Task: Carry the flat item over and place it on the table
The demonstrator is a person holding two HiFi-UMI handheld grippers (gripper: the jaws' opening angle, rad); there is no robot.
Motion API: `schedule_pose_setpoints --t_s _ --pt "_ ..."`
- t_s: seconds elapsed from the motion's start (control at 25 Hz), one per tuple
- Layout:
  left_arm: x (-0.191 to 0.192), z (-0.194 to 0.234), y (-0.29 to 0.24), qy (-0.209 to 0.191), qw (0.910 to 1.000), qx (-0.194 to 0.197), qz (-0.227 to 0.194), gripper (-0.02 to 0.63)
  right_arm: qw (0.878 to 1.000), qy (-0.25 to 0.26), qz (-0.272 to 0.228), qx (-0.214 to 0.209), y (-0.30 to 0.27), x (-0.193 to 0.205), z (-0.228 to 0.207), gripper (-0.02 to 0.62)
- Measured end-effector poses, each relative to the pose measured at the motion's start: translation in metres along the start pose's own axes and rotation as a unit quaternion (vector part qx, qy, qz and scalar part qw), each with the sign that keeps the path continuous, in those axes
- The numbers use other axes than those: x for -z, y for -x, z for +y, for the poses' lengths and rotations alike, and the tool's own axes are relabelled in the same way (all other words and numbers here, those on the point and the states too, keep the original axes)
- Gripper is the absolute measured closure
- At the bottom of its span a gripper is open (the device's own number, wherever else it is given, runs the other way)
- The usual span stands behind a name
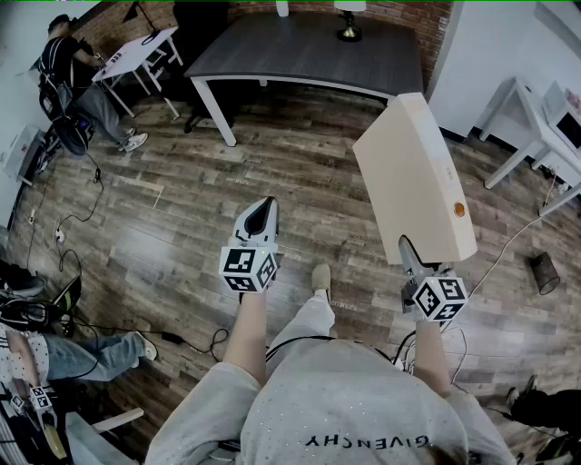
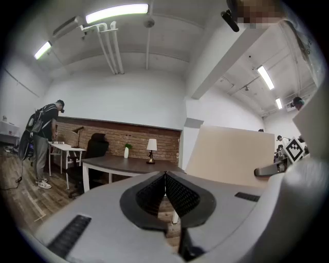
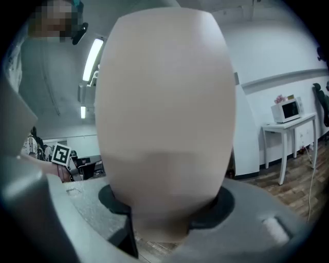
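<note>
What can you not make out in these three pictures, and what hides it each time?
1. Right gripper view: the beige panel fills the frame, hiding whatever lies straight ahead.
2. Head view: the lamp is cut off by the top edge.
3. Head view: the orange dot on the panel is too small to read.

Your shirt (image 1: 345, 400) bears the only legible text: "GIVENCHY", printed upside down, lower centre of the head view.
</note>
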State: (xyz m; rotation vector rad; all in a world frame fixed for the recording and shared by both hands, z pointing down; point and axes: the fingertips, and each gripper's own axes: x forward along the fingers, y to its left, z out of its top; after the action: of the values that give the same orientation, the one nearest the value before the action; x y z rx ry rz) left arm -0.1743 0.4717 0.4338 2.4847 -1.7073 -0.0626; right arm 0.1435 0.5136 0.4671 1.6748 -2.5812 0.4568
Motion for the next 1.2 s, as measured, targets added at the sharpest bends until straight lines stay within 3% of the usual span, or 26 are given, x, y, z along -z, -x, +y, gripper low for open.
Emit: schedule_pose_setpoints --t_s 0.48,1.2 --pt "0.013 0.03 -0.096 0.008 0.9996 0.008 0.027 0.607 1.0 -0.011 -0.004 -0.005 -0.095 -0.018 -0.036 0.327" --pt "0.007 0.089 -0.251 0.019 0.9985 0.033 0.04 0.607 0.999 -0.034 -0.002 0.02 -0.226 -0.055 -0.092 0.325"
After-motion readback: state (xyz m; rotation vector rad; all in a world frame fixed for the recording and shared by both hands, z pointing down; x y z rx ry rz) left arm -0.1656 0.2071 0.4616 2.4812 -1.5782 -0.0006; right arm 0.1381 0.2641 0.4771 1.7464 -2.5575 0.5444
